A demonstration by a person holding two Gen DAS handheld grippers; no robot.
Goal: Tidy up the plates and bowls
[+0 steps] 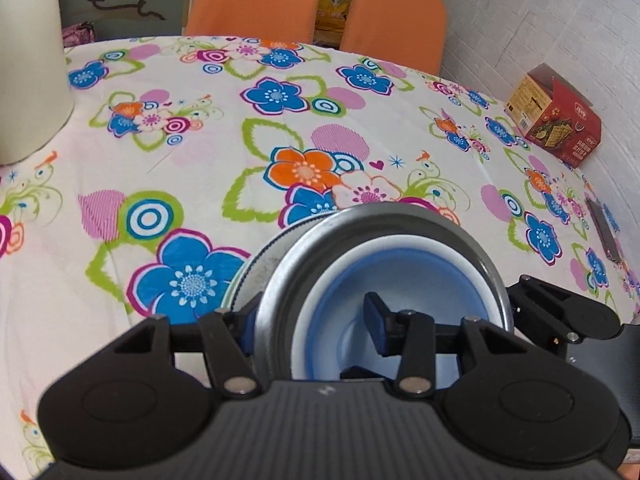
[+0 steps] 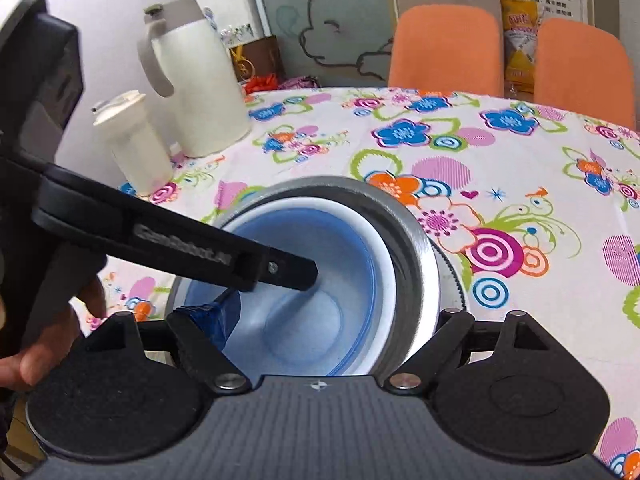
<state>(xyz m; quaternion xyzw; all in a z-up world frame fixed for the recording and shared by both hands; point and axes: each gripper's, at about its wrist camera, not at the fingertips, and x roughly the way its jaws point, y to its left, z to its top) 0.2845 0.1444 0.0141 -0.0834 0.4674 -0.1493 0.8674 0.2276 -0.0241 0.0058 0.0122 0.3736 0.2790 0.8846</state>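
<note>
A: Two grippers meet at one stack: a pale blue plastic bowl (image 1: pixel 360 276) with a white rim, nested in a brushed steel bowl (image 1: pixel 280 288), both on a ridged plate (image 1: pixel 250 276) whose edge peeks out at the left. All of it sits on the flower-printed tablecloth (image 1: pixel 160 160), near the front edge.

B: How does the left gripper (image 1: pixel 312 320) stand?

A: Its fingers straddle the near-left wall of both bowls, one outside the steel, one inside the blue. They look pinched on the walls, though contact is partly hidden.

B: And the right gripper (image 2: pixel 336 320)?

A: One blue-padded finger (image 2: pixel 224 316) dips inside the blue bowl; the other lies beyond the steel rim. Whether it presses, I cannot tell.

B: Risks?

A: Smooth steel and glossy plastic may slip apart if lifted by one wall. The soft cloth could drag with the plate. Farther left, the cream jug (image 2: pixel 200 80) and white tumbler (image 2: pixel 132 144) stand well apart.
</note>
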